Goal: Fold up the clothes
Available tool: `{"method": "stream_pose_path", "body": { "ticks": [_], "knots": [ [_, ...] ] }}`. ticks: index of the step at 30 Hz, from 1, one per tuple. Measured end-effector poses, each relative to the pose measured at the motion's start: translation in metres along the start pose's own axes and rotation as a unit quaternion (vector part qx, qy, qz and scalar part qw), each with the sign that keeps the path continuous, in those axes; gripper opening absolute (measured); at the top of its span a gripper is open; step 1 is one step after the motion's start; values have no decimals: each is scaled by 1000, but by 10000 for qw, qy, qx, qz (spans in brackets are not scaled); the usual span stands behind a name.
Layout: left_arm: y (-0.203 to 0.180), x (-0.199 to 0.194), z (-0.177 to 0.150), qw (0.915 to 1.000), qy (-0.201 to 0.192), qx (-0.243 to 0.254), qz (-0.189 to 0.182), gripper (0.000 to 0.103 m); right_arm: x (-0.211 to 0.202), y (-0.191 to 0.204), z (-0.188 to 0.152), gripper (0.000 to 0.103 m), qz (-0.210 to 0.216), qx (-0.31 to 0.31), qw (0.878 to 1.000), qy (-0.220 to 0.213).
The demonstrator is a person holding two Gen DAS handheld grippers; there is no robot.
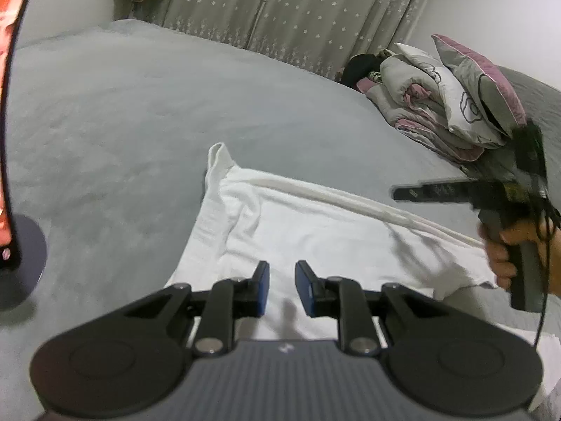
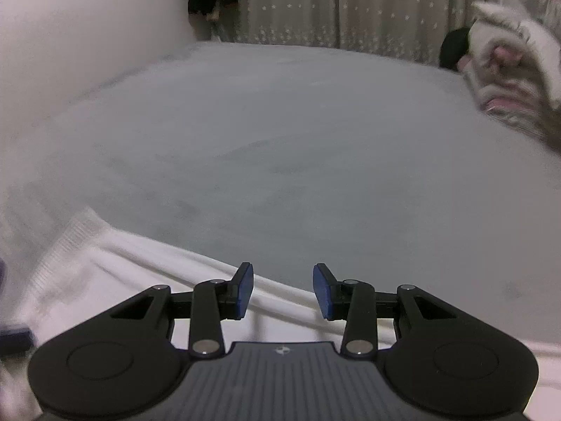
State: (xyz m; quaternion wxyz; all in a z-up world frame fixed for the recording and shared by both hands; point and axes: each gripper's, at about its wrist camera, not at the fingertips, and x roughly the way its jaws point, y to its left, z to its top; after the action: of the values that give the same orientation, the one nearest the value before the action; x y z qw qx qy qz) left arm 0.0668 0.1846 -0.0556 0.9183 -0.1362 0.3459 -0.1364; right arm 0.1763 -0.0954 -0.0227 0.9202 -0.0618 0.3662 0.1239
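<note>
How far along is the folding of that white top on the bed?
Partly done: the white top lies on the grey bed with one side turned in. Nothing is in hand; the left claw and right claw are open and empty above it. The remaining folds look undone.

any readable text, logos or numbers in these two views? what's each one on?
No readable words or numbers in either view.
Left gripper body: small pale emblem, no letters.
Right gripper body: same emblem; seen from the left wrist view, small marks on its side, too blurred to read.
Quilt pile: outline drawing, no text.
Screen: red picture, nothing legible.
</note>
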Motion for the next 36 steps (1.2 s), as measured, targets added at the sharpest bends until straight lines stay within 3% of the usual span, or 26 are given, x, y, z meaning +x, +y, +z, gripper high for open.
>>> {"method": "stream_pose_path", "body": {
  "ticks": [5, 14, 15, 19, 21, 22, 27, 30, 32, 34, 36],
  "knots": [
    [2, 16, 13, 9999, -43, -56, 128, 18, -2, -38, -14, 38, -344, -339, 9987, 134],
    [17, 49, 55, 9966, -330, -441, 612, 18, 11, -70, -28, 36, -334, -622, 9969, 355],
    [20, 56, 59, 9961, -288, -488, 672, 18, 14, -72, -29, 34, -306, -653, 9967, 360],
    [33, 87, 68, 9938, -43, -601, 930, 16, 28, -77, -25, 7, -138, -737, 9964, 388],
    [39, 99, 71, 9933, -90, -561, 1006, 10, 35, -76, -21, 3, -222, -814, 9957, 369],
    [41, 103, 72, 9931, -119, -536, 1037, 6, 38, -76, -21, 3, -268, -831, 9955, 374],
    [51, 101, 83, 9917, -161, -814, 985, 6, 36, -77, -18, 3, -256, -820, 9958, 330],
    [52, 92, 88, 9908, -260, -849, 1020, 13, 30, -81, -18, 3, -173, -764, 9965, 295],
    [51, 88, 91, 9910, -285, -774, 1057, 27, 24, -84, -18, 12, -74, -708, 9971, 282],
    [49, 91, 94, 9919, -175, -642, 1079, 32, 20, -86, -18, 28, 26, -704, 9972, 269],
    [48, 98, 96, 9914, -70, -554, 1187, 32, 19, -83, -19, 29, -47, -834, 9961, 268]
  ]
}}
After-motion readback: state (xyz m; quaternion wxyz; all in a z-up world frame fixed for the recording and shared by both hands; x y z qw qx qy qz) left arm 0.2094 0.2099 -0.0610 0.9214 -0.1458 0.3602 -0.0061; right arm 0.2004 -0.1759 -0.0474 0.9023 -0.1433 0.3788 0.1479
